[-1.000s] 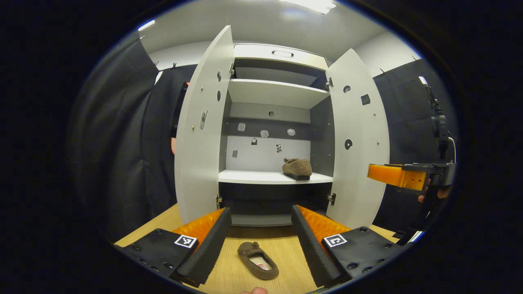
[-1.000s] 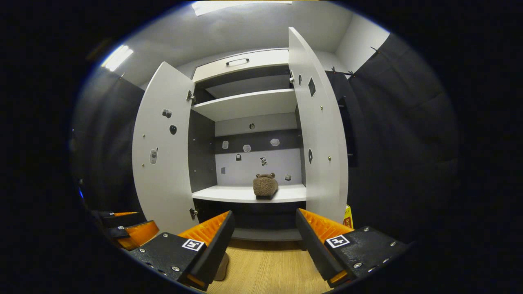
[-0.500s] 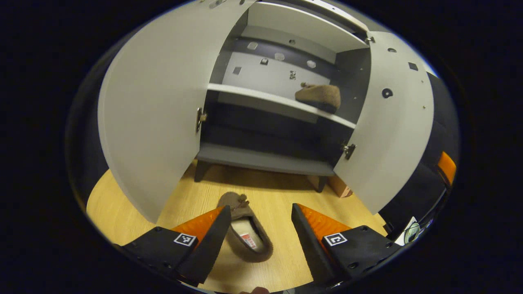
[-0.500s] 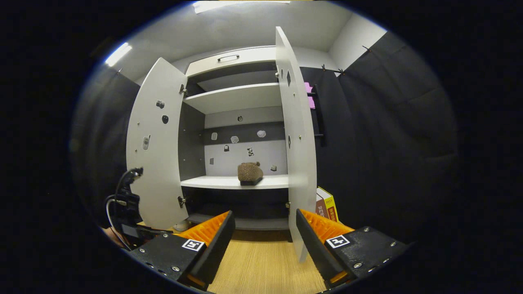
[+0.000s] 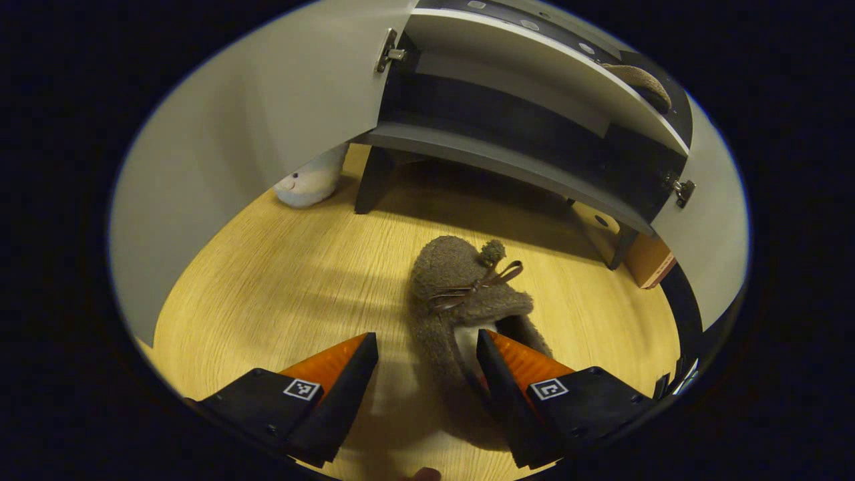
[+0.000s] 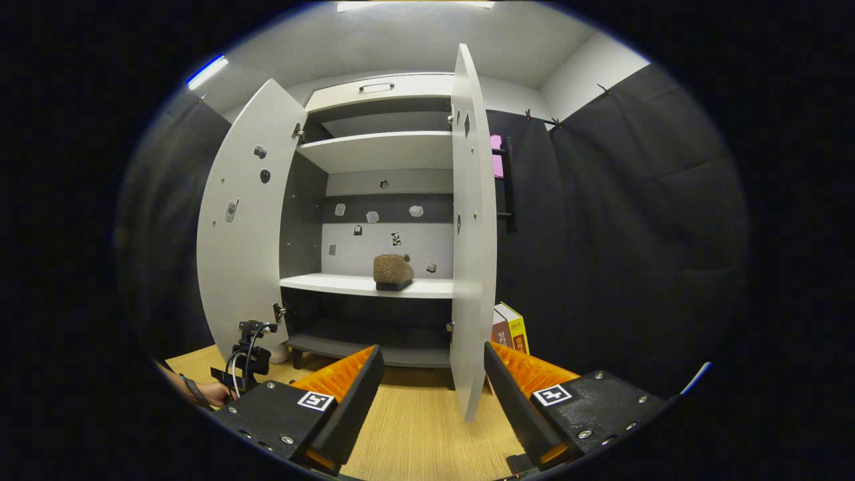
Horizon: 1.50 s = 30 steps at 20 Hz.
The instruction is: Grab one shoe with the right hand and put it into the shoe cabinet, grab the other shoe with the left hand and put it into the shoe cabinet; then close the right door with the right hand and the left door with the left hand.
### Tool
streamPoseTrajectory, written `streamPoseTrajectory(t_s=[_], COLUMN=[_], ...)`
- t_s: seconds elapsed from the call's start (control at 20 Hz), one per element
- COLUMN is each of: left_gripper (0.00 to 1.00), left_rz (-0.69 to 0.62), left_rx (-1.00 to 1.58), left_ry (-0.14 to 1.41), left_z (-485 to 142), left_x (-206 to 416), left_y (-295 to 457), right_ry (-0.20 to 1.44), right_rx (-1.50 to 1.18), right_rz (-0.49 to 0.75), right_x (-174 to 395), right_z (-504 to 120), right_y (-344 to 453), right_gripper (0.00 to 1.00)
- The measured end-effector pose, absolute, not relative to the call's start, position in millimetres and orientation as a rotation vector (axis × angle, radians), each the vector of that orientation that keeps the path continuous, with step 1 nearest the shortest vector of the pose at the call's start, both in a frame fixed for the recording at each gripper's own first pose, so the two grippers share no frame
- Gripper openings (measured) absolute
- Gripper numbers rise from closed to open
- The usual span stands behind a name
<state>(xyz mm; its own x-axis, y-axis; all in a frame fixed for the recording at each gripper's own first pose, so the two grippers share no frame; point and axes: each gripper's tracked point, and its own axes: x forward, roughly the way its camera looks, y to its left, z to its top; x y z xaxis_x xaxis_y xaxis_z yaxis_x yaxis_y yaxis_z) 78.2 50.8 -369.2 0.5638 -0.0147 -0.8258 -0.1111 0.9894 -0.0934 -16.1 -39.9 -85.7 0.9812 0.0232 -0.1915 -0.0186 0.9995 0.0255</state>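
Note:
A fuzzy brown slipper (image 5: 461, 294) with a ribbon bow lies on the wooden floor, toe toward the cabinet. My left gripper (image 5: 426, 374) hangs open just over its heel end, the right-hand finger (image 5: 514, 364) over the slipper's opening and the other finger beside it on the floor side. The second brown slipper (image 6: 392, 270) rests on the white middle shelf (image 6: 334, 284) of the shoe cabinet; its edge also peeks out as slipper (image 5: 641, 80). My right gripper (image 6: 431, 394) is open and holds nothing, back from the cabinet, facing the edge of the right door (image 6: 471, 234).
Both cabinet doors stand open; the left door (image 6: 244, 220) swings wide. Books (image 6: 511, 329) stand on the floor right of the cabinet. A pale soft toy (image 5: 307, 187) sits by the cabinet's leg. A hand with the other gripper (image 6: 237, 371) shows low on the left.
The left gripper dropped down and forward onto the floor slipper, which now sits between its fingers. The right gripper drifted right, so the right door is seen more edge-on.

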Motion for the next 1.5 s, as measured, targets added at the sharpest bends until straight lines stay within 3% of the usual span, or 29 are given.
streamPoseTrajectory(t_s=[0.2, 0.25, 0.3, 0.45, 0.6, 0.65, 1.1, 1.5], left_gripper=[0.97, 0.96, 0.95, 0.54, 0.32, 0.16, 0.13, 0.13], left_rz=[0.049, 0.039, 0.013, 0.019, 0.093, 0.106, 0.041, -0.035], left_rx=[-0.104, -0.103, -0.117, -0.119, -0.090, -0.076, -0.070, -0.110], left_ry=[0.923, 0.918, 0.912, 0.880, 0.856, 0.836, 0.665, 0.424], left_z=[-340.4, -382.5, -348.4, -340.5, -335.0, -326.8, -162.8, 24.2], left_x=[119.3, 87.2, 118.8, 128.0, 130.7, 127.0, 110.6, 215.6], left_y=[65.2, 59.0, 46.5, 52.8, 67.8, 68.9, 27.3, -17.8], right_ry=[0.211, 0.215, 0.219, 0.218, 0.214, 0.216, 0.182, 0.173], right_rx=[0.027, 0.022, 0.018, 0.028, 0.028, 0.020, 0.033, 0.039], right_rz=[0.010, 0.005, 0.003, 0.006, 0.014, 0.013, 0.040, 0.061], right_x=[-16.4, -16.8, -16.7, -15.6, -15.2, -14.6, -7.7, -11.3], right_z=[-90.4, -91.4, -92.9, -93.4, -92.9, -94.1, -89.8, -88.7], right_y=[-41.9, -43.7, -44.3, -42.8, -39.8, -40.1, -24.4, -13.8], right_gripper=[0.92, 0.92, 0.92, 0.92, 0.92, 0.93, 0.92, 0.93])
